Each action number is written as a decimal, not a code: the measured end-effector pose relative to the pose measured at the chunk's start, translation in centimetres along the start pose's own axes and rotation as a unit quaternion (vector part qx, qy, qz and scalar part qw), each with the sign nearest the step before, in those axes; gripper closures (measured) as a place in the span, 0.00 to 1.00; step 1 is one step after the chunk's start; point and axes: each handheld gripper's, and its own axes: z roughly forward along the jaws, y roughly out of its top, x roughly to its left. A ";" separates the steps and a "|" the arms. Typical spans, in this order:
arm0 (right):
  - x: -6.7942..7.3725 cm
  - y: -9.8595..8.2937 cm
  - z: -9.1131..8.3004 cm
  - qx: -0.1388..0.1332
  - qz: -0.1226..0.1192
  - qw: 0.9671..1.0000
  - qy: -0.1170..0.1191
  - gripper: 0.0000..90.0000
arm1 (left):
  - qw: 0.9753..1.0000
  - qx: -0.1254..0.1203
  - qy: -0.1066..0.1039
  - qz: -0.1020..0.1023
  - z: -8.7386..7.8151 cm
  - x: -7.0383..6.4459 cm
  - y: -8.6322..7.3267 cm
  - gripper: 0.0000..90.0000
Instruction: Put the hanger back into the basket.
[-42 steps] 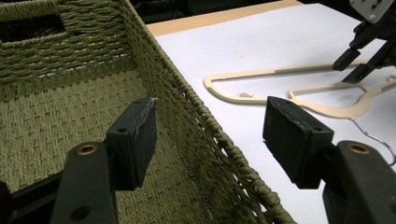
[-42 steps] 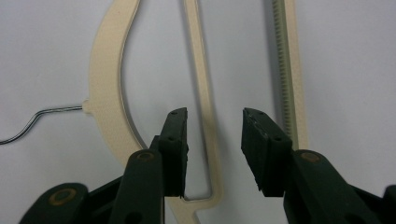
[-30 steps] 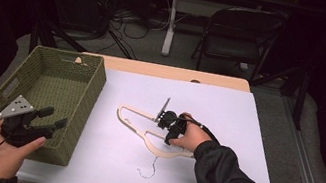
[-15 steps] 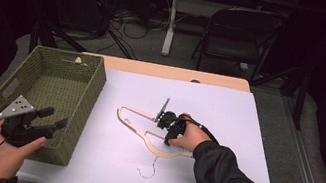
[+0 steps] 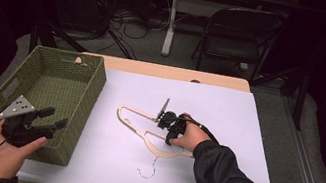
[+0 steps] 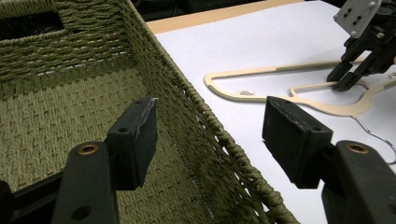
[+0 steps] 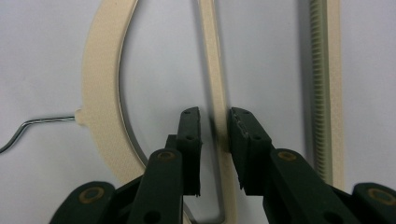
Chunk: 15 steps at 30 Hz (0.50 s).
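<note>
Table [image 5: 248, 116] with white cover; green woven basket [image 5: 58, 83] at its left edge, nothing visible inside it. The cream hanger [image 5: 144, 130] lies flat on the white sheet, right of the basket and apart from it, wire hook [image 5: 147, 170] pointing toward the person.

Progress, as a judgement: the work in hand looks like picking up the hanger, probably to put it in the basket. Nothing is moved yet — the hanger is fully on the table. Left to do: close on it, lift, carry over, release.

Right gripper [image 7: 214, 126]: down at the hanger's middle, jaws straddling 1 thin inner bar [image 7: 212, 70]. Jaws narrowly apart; the bar sits in the gap with the right pad close against it and a sliver of space at the left pad. Not yet clamped, as far as the right gripper view shows.

Left gripper [image 6: 210, 135]: jaws wide apart, holding nothing. It hovers over the basket's near right wall [image 6: 205, 121] — idle, touching nothing that I can see.
</note>
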 end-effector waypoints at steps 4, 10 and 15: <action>0.0 -0.1 0.0 0.003 -0.001 1.000 -0.001 0.91 | 1.000 -0.001 0.001 0.000 0.0 0.0 0.0 0.40; 0.2 -0.2 -0.1 0.013 -0.011 1.000 0.006 0.93 | 1.000 0.001 -0.001 0.002 -0.1 -0.1 0.0 0.40; 0.7 -0.2 -0.3 0.017 -0.018 1.000 0.006 0.95 | 1.000 -0.004 -0.004 0.009 -0.1 -0.4 0.2 0.41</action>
